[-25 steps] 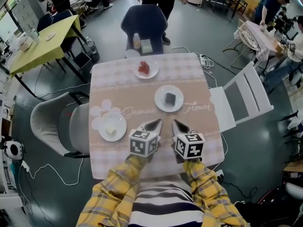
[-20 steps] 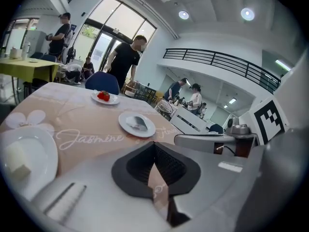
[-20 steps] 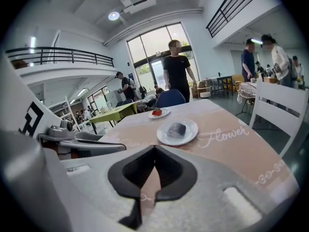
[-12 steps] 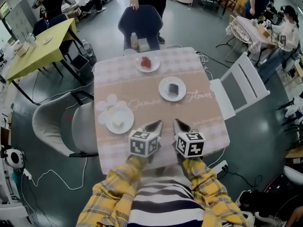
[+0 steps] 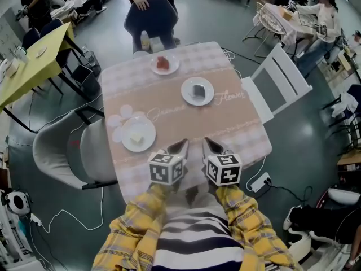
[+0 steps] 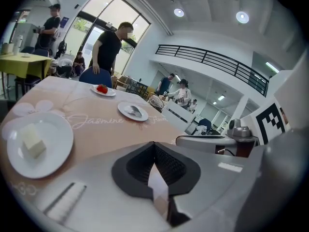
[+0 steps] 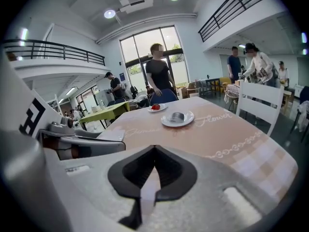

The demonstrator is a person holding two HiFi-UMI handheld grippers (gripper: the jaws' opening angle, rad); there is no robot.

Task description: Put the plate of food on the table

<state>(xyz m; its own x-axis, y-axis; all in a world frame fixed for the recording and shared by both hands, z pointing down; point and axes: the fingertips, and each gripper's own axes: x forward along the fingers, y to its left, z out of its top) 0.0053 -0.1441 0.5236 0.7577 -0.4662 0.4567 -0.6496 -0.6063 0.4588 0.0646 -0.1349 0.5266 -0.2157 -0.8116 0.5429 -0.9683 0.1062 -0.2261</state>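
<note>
Although my view shifted slightly, the left gripper and right gripper keep their jaws clenched on nothing; the plate of food lies on the counter, so I judge the task done.

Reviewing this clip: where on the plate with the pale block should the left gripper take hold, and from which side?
Probably the bare rim of the plate on its near right edge, facing the left gripper. The plate lies flat with a shallow raised rim, and the pale block sits mid-plate, clear of that edge. The jaws are shut and must open first.
</note>
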